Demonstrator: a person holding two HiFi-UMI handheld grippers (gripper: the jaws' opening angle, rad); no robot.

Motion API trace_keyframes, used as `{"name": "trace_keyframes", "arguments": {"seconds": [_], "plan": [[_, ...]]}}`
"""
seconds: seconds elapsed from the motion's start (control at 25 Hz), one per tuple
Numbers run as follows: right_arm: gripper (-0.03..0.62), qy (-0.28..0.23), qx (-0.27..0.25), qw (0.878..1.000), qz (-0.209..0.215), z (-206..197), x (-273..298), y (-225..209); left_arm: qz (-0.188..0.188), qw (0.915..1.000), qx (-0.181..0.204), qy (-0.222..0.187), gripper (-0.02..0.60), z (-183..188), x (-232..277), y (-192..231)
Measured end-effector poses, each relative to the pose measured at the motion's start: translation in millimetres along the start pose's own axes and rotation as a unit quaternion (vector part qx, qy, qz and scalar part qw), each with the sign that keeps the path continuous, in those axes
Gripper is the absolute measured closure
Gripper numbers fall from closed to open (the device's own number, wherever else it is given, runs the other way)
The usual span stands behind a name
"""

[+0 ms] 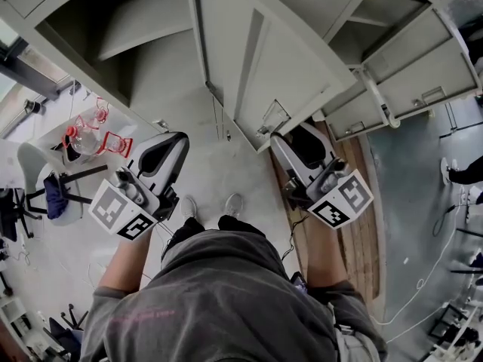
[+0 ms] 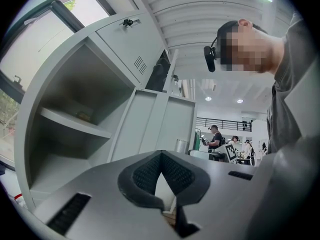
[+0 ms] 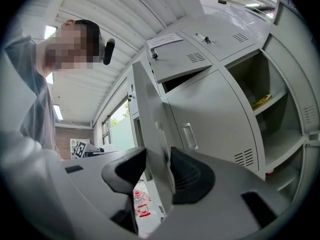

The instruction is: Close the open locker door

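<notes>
The grey locker door [image 1: 256,59] stands swung out from the locker row, beside the open compartment [image 1: 113,21] with its shelf [image 2: 75,124]. My right gripper [image 1: 283,138] is at the door's free edge near its lower corner, below the handle [image 1: 275,115]. In the right gripper view the door edge [image 3: 150,119] runs between the jaws of the right gripper [image 3: 159,159], which stand wide apart; no pad clearly presses on it. My left gripper [image 1: 177,138] hovers left of the door, in front of the open compartment. Its tips [image 2: 161,158] touch with nothing between them.
Red-trimmed clear items [image 1: 94,134] and a white chair [image 1: 38,172] lie on the floor at the left. Wooden boards [image 1: 355,225] and cables [image 1: 445,232] are at the right. Another open locker [image 3: 272,109] holds a yellow thing [image 3: 262,101]. People [image 2: 217,136] stand far off.
</notes>
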State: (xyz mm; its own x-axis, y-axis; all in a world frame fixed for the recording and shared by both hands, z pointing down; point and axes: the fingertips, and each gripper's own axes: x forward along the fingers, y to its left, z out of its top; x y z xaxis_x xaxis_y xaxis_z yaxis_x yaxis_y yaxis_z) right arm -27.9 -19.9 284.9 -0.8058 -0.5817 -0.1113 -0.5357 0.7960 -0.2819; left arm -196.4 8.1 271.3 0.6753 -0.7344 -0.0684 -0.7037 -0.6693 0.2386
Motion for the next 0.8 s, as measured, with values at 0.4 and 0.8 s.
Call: {"name": "trace_keyframes", "arguments": {"seconds": [0.4,0.8], "plan": [[0.436,0.002,-0.002,1.000,-0.010,-3.4,2.2,6.1,-0.008,0.9999,-0.007,0.000,0.568,0.8,-5.8,6.4],[0.431,0.007,-0.010,1.000,-0.022,-11.2,11.8,34.6,-0.032,0.9994,-0.015,0.003,0.568,7.1,-22.1,19.0]]}}
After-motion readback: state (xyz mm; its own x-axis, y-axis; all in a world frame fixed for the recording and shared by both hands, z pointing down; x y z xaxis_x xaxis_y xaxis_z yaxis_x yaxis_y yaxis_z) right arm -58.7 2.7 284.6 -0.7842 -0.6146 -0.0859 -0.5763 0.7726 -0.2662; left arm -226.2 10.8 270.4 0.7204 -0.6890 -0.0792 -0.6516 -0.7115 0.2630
